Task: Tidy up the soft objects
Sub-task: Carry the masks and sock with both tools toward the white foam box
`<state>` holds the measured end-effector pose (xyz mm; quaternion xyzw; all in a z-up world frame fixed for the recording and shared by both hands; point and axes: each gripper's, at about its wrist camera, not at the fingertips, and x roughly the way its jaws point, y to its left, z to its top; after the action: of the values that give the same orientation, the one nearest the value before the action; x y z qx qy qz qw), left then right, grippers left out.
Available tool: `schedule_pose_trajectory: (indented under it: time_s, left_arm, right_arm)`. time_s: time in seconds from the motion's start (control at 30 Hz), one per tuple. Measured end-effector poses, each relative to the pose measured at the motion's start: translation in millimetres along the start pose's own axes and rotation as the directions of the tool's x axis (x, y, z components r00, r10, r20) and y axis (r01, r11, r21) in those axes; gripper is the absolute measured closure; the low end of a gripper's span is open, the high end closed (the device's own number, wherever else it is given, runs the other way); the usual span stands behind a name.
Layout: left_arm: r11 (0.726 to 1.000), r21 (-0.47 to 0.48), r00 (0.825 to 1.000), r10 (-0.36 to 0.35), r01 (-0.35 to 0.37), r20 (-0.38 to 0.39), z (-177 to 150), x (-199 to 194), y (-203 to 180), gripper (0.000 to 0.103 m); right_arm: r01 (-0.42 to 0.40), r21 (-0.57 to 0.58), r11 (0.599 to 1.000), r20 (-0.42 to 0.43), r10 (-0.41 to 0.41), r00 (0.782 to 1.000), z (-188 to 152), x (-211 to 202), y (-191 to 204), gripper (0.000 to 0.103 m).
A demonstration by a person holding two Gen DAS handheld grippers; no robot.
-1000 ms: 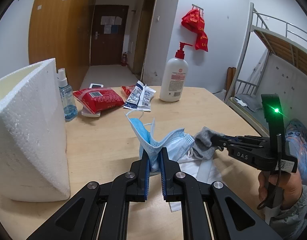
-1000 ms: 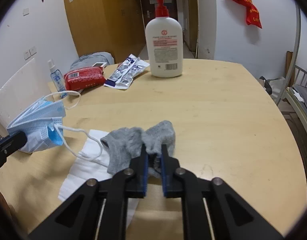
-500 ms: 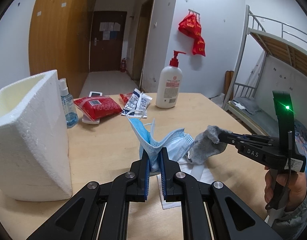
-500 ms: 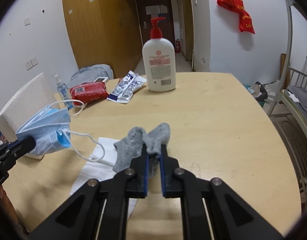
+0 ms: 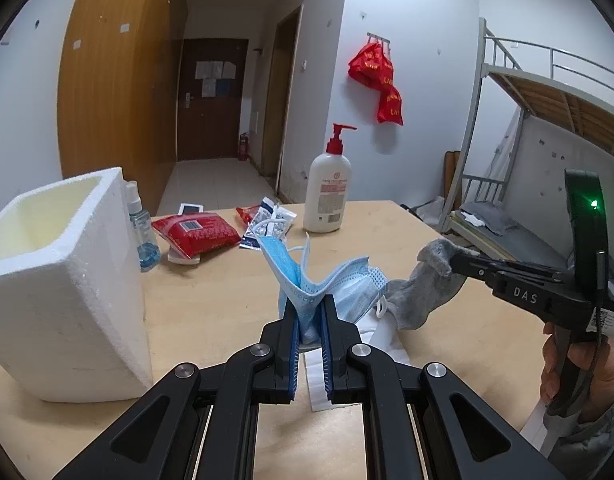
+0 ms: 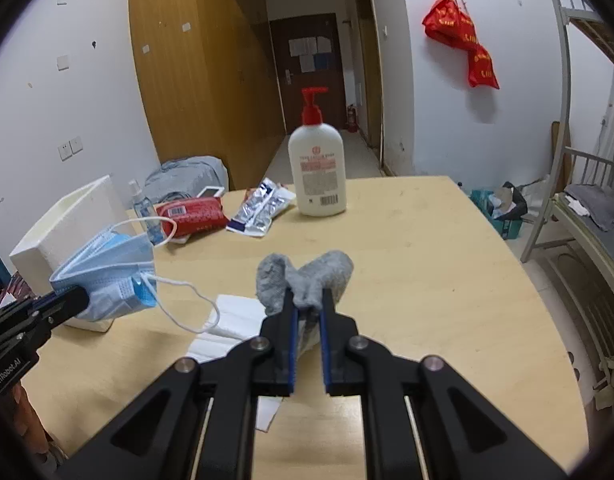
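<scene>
Reading the lettering first: I see "DAS" in pale capitals on the side of my right gripper (image 5: 453,262) in the left wrist view, and "GenRobot.AI" on the body of my left gripper (image 6: 81,300) in the right wrist view. Print on the pump bottle (image 6: 317,172) and a barcode on the red packet (image 5: 195,234) are too small for me to read.

My left gripper (image 5: 310,312) has its jaws nearly together, pinching a blue face mask (image 5: 331,284) that stands up from the blue pads, clear of the table. My right gripper (image 6: 307,310) is likewise clamped narrow on a grey sock (image 6: 307,276), which flops over both sides of its tips.

Below both grippers lies a pale wooden table (image 6: 407,260) with white tissue (image 6: 227,322) under them. Ahead of the left gripper and to its left stands a white foam box (image 5: 63,280) with a small spray bottle (image 5: 141,226) beside it. Beyond are silver sachets (image 6: 261,206), a wooden wardrobe, a dark door down a corridor and red bags (image 6: 463,40) on a wall hook.

Only the left view shows a hand (image 5: 575,364) gripping the right tool and its green light. Only the right view shows the mask's white ear loops dangling and a bin on the floor.
</scene>
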<state>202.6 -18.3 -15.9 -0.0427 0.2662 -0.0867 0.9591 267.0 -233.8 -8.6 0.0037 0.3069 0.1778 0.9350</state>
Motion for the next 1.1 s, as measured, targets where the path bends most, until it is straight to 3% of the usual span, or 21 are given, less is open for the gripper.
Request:
schedule_pose_trajectory:
  time_s: [1.1]
  left_arm:
    - [0.998,0.045,0.988,0.028,-0.035,0.151,2.4,-82.4,-15.0,0.093]
  right_arm:
    - [-0.005,-0.047,0.999,0.143,0.012,0.990,-15.3,-86.3,45.8,0.094]
